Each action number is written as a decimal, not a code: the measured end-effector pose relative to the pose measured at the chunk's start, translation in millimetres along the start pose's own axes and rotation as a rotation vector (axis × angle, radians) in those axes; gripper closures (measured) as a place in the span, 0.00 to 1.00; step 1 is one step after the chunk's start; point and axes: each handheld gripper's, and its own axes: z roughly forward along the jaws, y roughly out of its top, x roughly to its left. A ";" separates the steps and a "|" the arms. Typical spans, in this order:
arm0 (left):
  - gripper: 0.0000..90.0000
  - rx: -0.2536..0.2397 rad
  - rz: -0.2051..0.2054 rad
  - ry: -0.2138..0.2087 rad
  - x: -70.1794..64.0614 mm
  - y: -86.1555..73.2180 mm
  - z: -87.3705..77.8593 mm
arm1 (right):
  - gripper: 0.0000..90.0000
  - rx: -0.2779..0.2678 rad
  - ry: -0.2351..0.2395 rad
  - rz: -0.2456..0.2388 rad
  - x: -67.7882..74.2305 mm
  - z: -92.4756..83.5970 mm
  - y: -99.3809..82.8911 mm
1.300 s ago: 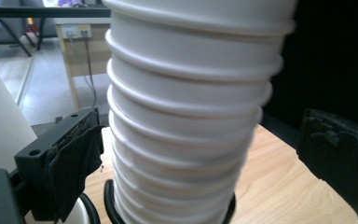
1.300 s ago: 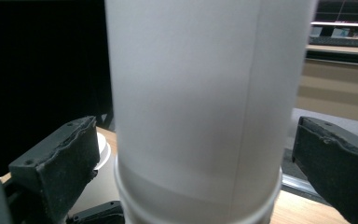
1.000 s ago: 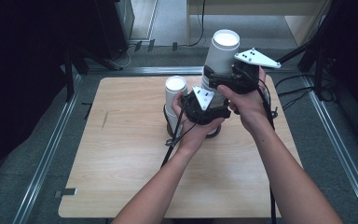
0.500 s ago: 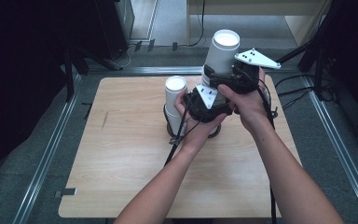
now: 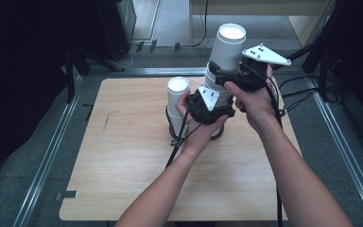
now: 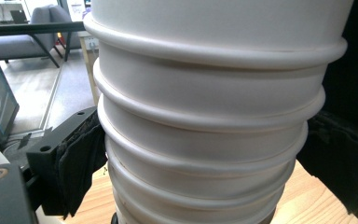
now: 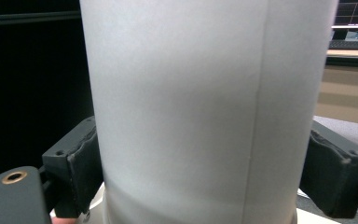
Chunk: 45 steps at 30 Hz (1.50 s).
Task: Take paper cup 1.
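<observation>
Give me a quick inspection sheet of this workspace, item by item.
Surface: wooden table, bare at the front.
Job's things: tall stack of white cups, inverted; shorter cup stack beside it.
Clutter: nothing seen.
Grippers: left tongs low on the tall stack, jaws just closing, pads at the rims; right tongs clamped on the top cup.
Cables: black cable trails from the left tongs.
Surroundings: metal frame rails, grey floor.

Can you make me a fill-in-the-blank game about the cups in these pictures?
1. The cups are the colour ____.
2. The table is made of ____.
3. The right gripper grips the ____ cup of the tall stack.
4. The shorter stack stands to the ____ of the tall one in the high view.

Missing words: white; wood; top; left
</observation>
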 end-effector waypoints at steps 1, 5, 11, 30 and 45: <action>0.05 -0.002 -0.003 0.000 -0.2 0.0 0.1 | 0.13 0.006 0.003 0.005 -0.1 0.4 -0.1; 0.04 -0.002 -0.009 -0.007 0.6 0.5 -0.6 | 0.12 0.025 0.019 0.020 -1.1 1.5 -1.7; 0.04 -0.014 -0.020 -0.016 2.0 1.9 -2.7 | 0.12 0.000 0.037 0.030 -3.8 -1.9 1.1; 0.04 -0.004 -0.021 -0.014 1.4 -1.0 -2.6 | 0.19 -0.075 0.004 0.011 1.7 -9.2 20.0; 0.05 -0.001 -0.013 -0.016 2.1 -0.7 -4.6 | 0.22 -0.176 -0.016 0.013 2.8 -24.7 39.9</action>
